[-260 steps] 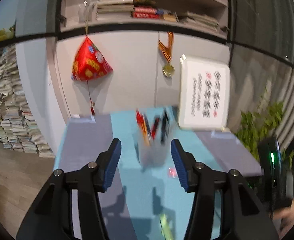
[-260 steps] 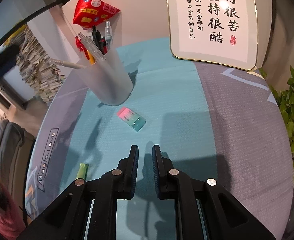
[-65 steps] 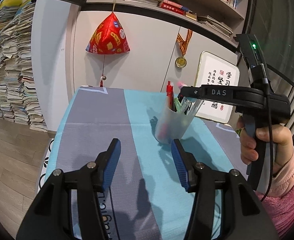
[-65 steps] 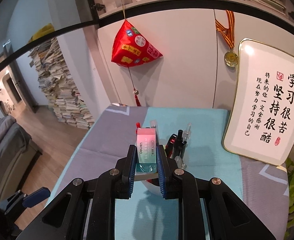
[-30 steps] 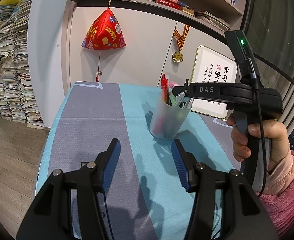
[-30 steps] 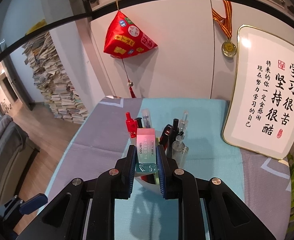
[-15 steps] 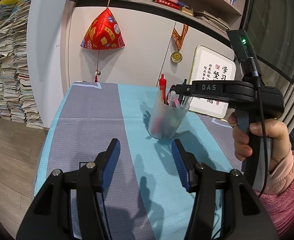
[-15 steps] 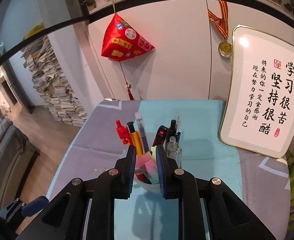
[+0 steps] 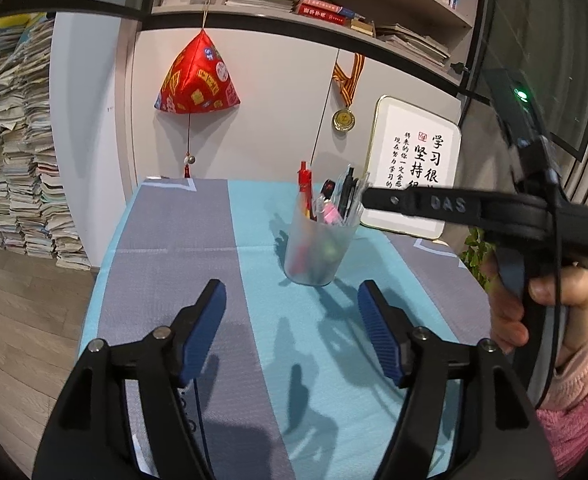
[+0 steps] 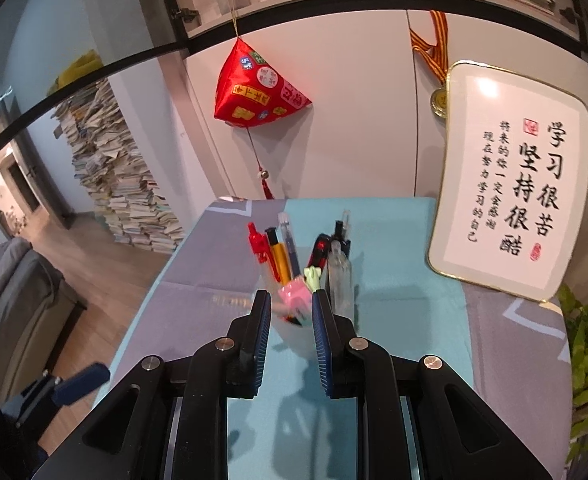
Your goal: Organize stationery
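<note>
While the eraser (image 10: pixel 294 294) sits dropped among the pens in the frosted cup (image 9: pixel 321 248) at mid-counter, the right gripper (image 10: pixel 291 336) hangs just above and behind the cup's rim, its jaws nearly shut with nothing between them. Straight ahead of the left gripper (image 9: pixel 292 322), whose jaws are opening on empty air, the cup stands upright on the teal cloth (image 9: pixel 306 340), well apart from its pads. No loose stationery shows on the counter, so the tidying looks close to done; the right hand is the nearer to the cup.
</note>
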